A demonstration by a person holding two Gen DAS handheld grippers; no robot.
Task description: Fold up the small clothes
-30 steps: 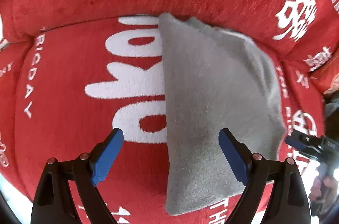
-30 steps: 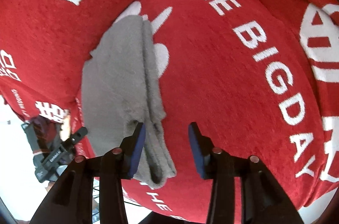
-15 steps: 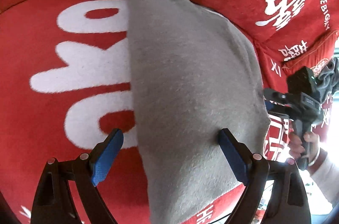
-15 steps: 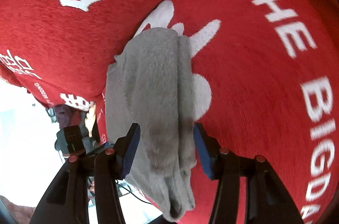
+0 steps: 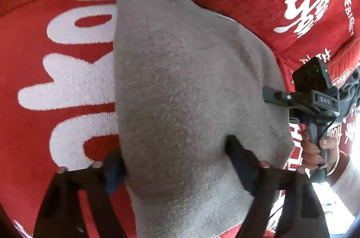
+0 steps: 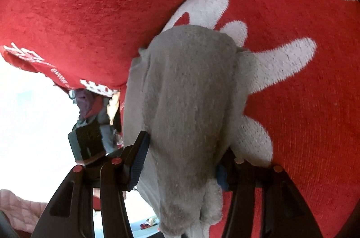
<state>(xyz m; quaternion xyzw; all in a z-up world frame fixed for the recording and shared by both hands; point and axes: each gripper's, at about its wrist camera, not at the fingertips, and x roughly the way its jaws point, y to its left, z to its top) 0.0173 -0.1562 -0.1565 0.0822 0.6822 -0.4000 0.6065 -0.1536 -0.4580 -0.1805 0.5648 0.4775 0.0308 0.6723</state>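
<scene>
Between the left tongs (image 5: 173,161), one grey cloth (image 5: 191,89) lies on the red sofa cover (image 5: 56,80); the jaws have just been closing, both pads touching it. Right of them, one hand (image 5: 315,150) holds the other tool. Through the right view, one pair of right tongs (image 6: 182,157), just closing, pinches that cloth's bunched end.

Left gripper (image 5: 173,162) points steeply down, jaws just closed further, blue pads (image 5: 113,172) pressed against either side of the grey cloth (image 5: 180,91). Right gripper (image 6: 180,161) angled downward, jaws also just closing, both fingers bearing on the bunched cloth between them. Person's hand (image 5: 315,150) wraps the right gripper's handle, white sleeve at wrist.
</scene>
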